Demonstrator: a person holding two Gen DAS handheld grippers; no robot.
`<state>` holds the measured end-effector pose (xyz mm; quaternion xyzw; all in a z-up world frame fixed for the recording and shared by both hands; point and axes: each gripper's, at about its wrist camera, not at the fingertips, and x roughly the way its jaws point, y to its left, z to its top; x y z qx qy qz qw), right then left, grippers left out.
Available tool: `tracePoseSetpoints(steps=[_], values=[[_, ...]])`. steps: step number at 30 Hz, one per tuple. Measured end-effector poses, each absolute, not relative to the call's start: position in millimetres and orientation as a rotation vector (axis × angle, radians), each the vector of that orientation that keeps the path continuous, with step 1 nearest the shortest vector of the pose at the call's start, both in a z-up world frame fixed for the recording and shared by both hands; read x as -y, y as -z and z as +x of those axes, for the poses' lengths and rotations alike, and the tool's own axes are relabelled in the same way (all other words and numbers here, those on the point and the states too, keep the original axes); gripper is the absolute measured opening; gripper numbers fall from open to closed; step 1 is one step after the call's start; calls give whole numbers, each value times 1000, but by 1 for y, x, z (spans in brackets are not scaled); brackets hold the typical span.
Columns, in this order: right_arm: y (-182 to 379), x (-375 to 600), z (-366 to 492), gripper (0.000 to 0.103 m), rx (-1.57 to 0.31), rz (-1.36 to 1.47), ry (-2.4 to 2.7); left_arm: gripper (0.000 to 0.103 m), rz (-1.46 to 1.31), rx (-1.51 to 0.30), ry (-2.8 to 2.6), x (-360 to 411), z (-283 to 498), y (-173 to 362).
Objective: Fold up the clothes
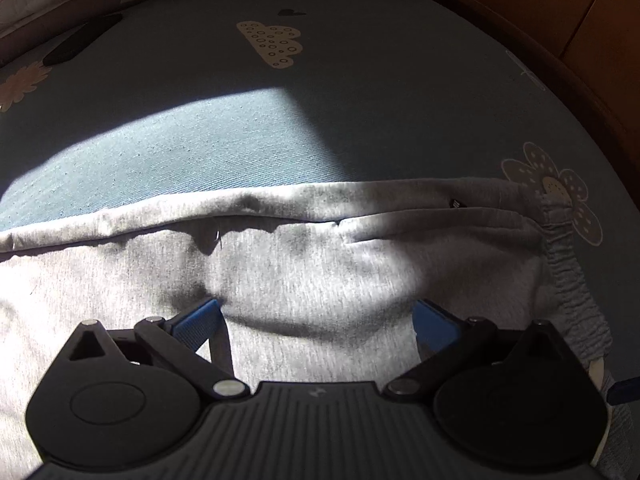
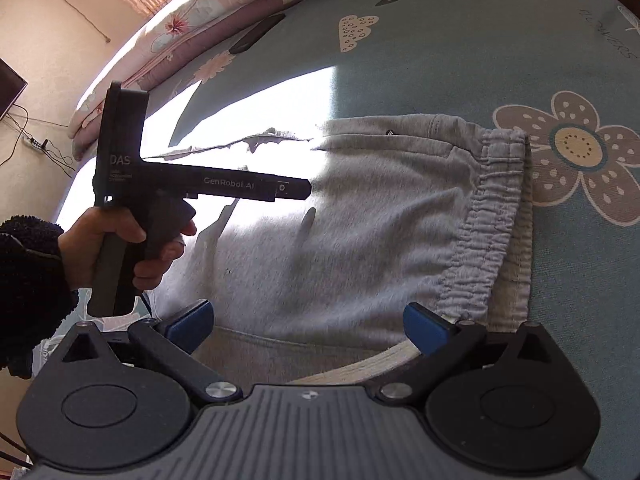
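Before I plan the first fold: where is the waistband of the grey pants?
The elastic waistband is at the right end of the grey pants, beside the big flower print on the blue sheet.

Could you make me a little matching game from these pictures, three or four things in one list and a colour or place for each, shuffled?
Things:
1. sweatpants
2. bedsheet
3. left gripper
4. elastic waistband

Descriptions:
A. blue-green, printed with flowers and clouds
B. black, held in a person's hand above the fabric
C. light grey, spread flat on the bed
D. gathered and ribbed, at the garment's right end next to a big flower print

Pairs: 1-C, 2-A, 3-B, 4-D
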<state>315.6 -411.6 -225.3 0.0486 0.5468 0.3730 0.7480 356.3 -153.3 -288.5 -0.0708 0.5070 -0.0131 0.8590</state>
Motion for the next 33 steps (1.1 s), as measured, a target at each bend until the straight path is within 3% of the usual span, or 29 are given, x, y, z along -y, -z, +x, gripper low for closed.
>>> tracePoseSetpoints(steps=[6,13,20,25,33], values=[[222,430,270,103,-1258,113,-796,102,-191,-1063,21,157,338,275],[273,438,248,102,-1394,35,-625,102,-161,-1069,87,171,312,265],[256,443,225,103,-1351,8,-598,102,-120,-1053,122,177,300,254],[241,402,222,103,-1192,-68,-754,102,-132,-1025,129,179,298,243],[267,376,225,103,-1164,-249,-762,102,-132,-1012,134,177,293,236]])
